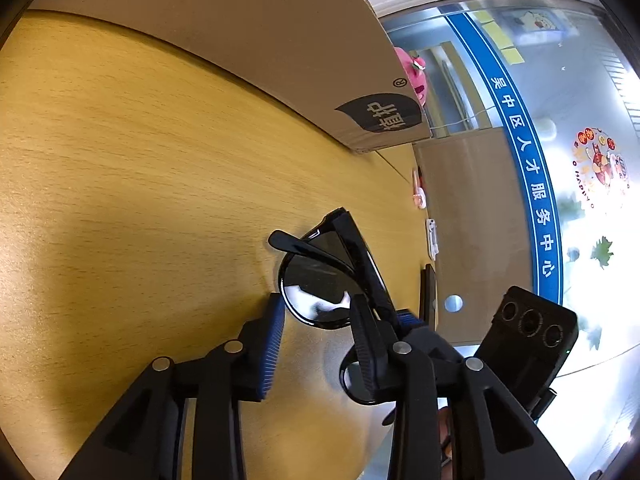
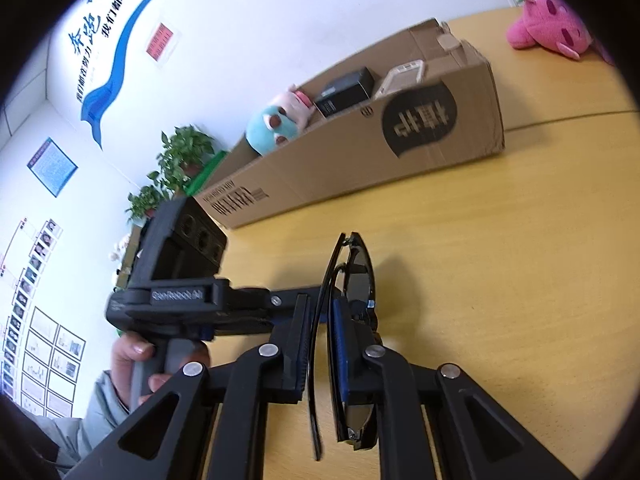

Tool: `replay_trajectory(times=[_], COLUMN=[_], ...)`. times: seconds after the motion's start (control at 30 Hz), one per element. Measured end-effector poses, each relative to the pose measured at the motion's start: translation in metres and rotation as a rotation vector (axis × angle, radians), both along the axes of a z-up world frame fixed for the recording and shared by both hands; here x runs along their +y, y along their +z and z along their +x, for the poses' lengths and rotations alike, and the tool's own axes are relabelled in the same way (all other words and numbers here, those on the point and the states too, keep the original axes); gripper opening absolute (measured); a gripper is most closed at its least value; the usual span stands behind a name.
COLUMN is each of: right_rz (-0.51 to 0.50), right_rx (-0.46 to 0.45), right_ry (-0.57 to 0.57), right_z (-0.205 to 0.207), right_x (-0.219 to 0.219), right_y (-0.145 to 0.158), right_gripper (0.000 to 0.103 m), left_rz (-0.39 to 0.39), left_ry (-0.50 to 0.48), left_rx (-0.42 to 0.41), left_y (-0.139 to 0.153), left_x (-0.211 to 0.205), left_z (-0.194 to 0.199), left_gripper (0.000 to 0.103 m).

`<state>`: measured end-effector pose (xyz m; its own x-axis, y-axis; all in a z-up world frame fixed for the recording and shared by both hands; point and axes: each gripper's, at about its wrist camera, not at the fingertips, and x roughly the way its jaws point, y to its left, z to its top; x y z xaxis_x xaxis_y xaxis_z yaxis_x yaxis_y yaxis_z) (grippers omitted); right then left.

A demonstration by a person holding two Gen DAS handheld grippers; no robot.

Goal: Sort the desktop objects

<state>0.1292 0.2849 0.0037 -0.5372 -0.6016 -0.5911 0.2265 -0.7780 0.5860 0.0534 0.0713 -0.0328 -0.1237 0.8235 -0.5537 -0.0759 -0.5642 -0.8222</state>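
Your right claw (image 2: pixel 320 364) is clamped on the sunglasses (image 2: pixel 352 320) above the worktop (image 2: pixel 500 280); your left claw (image 1: pixel 316 344) stands parted, gripping nothing. The box (image 2: pixel 360 168) already holds 3 items; the sunglasses remain unsorted.

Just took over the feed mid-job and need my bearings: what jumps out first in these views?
The black folded sunglasses stand out, pinched in the right gripper above the yellow wooden desk, with the left gripper open beside one lens. Behind them lies a long brown cardboard box holding a teal-and-pink plush toy, and a bright pink plush sits at the desk's far corner.
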Motion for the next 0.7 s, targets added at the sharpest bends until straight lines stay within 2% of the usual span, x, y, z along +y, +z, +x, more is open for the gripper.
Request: replay_trajectory(times=[0.27, 0.47, 0.53, 0.6, 0.7], right_rz=[-0.041, -0.031, -0.060, -0.064, -0.071], right_rx=[-0.026, -0.113, -0.132, -0.154, -0.179], right_ry=[-0.001, -0.009, -0.010, -0.014, -0.014], right_z=[0.004, -0.001, -0.003, -0.005, -0.007], right_x=[0.009, 0.010, 0.014, 0.015, 0.013], right_y=[-0.005, -0.022, -0.028, -0.032, -0.037], right_gripper=[0.010, 0.015, 0.025, 0.049, 0.052], left_rz=[0.075, 0.043, 0.024, -0.001, 0.000], left_ry=[0.020, 0.026, 0.021, 0.012, 0.014], left_rx=[-0.036, -0.017, -0.006, 0.006, 0.002], left_y=[-0.008, -0.007, -0.006, -0.005, -0.007], left_x=[0.004, 0.007, 0.009, 0.011, 0.011], left_z=[-0.002, -0.002, -0.003, -0.003, -0.004], left_gripper=[0.035, 0.031, 0.031, 0.031, 0.031])
